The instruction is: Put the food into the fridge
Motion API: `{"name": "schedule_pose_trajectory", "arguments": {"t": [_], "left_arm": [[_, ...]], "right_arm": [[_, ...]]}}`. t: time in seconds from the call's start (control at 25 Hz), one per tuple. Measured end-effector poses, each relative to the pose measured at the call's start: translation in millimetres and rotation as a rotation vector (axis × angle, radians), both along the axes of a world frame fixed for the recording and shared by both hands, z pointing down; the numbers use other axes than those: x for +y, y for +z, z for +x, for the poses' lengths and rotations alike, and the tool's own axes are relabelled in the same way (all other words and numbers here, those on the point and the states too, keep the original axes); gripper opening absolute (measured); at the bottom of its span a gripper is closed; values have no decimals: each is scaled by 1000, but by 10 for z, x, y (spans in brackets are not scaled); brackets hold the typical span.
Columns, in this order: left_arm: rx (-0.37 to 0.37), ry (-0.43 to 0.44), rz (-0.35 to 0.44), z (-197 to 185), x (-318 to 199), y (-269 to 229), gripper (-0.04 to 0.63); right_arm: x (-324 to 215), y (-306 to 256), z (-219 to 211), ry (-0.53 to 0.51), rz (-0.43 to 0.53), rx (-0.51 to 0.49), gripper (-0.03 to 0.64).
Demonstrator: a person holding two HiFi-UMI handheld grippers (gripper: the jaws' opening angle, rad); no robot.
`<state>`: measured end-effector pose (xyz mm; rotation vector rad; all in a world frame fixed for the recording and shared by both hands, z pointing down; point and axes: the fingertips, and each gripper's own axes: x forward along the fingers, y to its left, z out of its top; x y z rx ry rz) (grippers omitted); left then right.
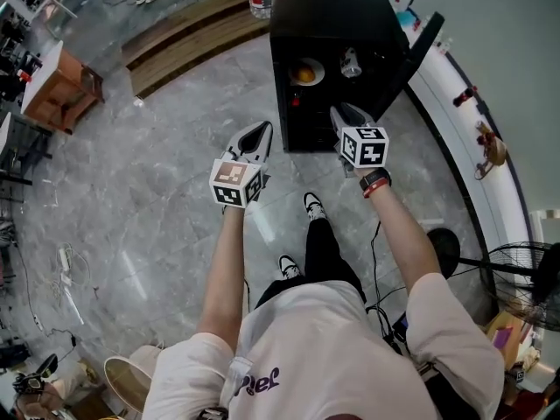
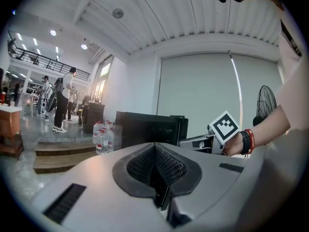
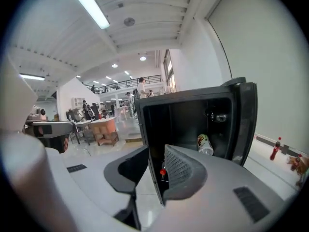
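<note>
Fridge (image 1: 332, 16) open, straight ahead of R claw (image 1: 348, 114).
R claw is seen nearer, apart, empty; L claw (image 1: 255, 134) is seen shut, empty.

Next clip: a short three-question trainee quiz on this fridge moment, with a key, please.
1. True or false: the fridge door is shut.
2. What lies on the plate inside the fridge? A. round orange food B. bread C. nothing
3. Which has its jaws together: the left gripper or the right gripper?

Key: 1 false, the door stands open. 2 A. 3 left; the right gripper's jaws stand apart with nothing held between them.
</note>
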<state>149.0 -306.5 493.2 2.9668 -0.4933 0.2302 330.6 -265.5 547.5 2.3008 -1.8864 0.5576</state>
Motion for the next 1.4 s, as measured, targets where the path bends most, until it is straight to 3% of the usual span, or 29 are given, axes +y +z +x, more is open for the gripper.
{"name": "schedule_pose_trajectory", "arguments": {"t": [0.88,1.12,1.4], "left_arm": [[43,-53,73,-653,839,-771,20],[54,-83,89,-797,994,-840,20],[60,-113,80,-873,1148,-756,18]], "right_arm": [[1362,-969,-803,110,135,57,26],[1588,-1043,-899,147,162,23,15],[1696,-1066,-945,175,152,81,15]]}}
